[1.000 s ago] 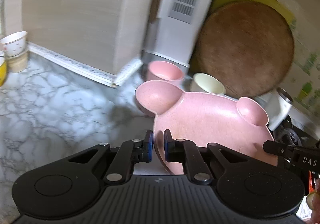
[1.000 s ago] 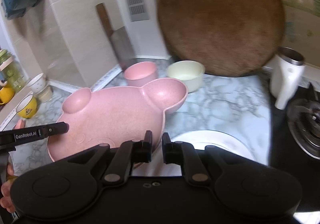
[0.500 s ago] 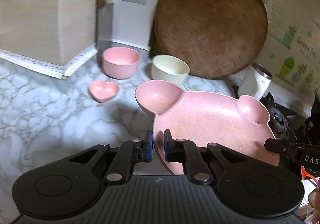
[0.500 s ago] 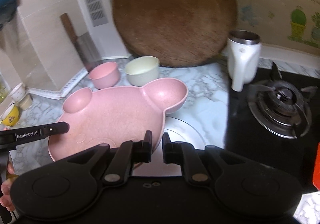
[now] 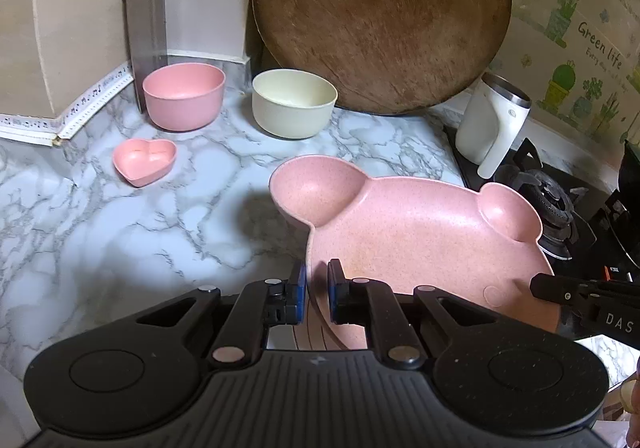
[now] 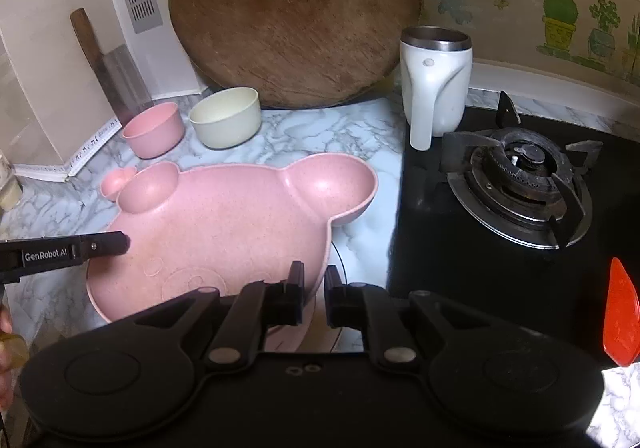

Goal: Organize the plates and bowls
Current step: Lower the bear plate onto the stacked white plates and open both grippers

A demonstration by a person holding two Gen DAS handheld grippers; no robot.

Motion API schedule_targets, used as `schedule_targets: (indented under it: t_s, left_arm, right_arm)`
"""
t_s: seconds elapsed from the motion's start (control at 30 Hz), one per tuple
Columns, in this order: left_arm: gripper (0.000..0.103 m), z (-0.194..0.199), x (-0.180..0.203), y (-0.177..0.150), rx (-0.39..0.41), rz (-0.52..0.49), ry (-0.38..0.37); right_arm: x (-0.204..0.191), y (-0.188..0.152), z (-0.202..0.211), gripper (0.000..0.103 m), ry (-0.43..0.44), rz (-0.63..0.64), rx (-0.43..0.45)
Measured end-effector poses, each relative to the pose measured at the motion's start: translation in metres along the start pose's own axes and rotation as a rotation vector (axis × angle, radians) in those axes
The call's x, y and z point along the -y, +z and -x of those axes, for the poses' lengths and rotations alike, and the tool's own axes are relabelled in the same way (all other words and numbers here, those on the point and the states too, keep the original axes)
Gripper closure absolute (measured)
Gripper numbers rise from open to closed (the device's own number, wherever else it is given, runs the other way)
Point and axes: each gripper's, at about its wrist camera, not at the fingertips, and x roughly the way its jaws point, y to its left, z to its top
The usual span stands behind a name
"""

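Observation:
A pink bear-shaped plate [image 5: 420, 236] with two ear cups is held between both grippers above the marble counter; it also shows in the right wrist view [image 6: 224, 232]. My left gripper [image 5: 317, 290] is shut on its left rim. My right gripper [image 6: 315, 294] is shut on its right rim. A pink bowl [image 5: 183, 95], a cream bowl [image 5: 294, 102] and a small pink heart dish [image 5: 145, 161] stand on the counter behind. A white plate [image 6: 340, 260] lies partly hidden under the pink plate.
A round wooden board [image 5: 380, 16] leans on the back wall, with a cleaver [image 5: 146, 20] to its left. A white steel-rimmed mug [image 6: 434, 82] stands by the black gas hob [image 6: 520, 176] on the right. A red object [image 6: 620, 312] is at the right edge.
Both grippers have swung to the right with the pink plate. The heart dish, mug and gas hob have come into view; the cups at far left have left it.

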Motion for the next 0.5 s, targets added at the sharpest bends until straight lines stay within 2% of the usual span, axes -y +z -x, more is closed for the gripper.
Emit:
schedule_targets:
  t_s: [0.5]
  left_arm:
    - [0.093, -0.025, 0.004, -0.003, -0.040, -0.026, 0.002]
  right_arm:
    - [0.007, -0.002, -0.021, 0.092, -0.014, -0.001, -0.041]
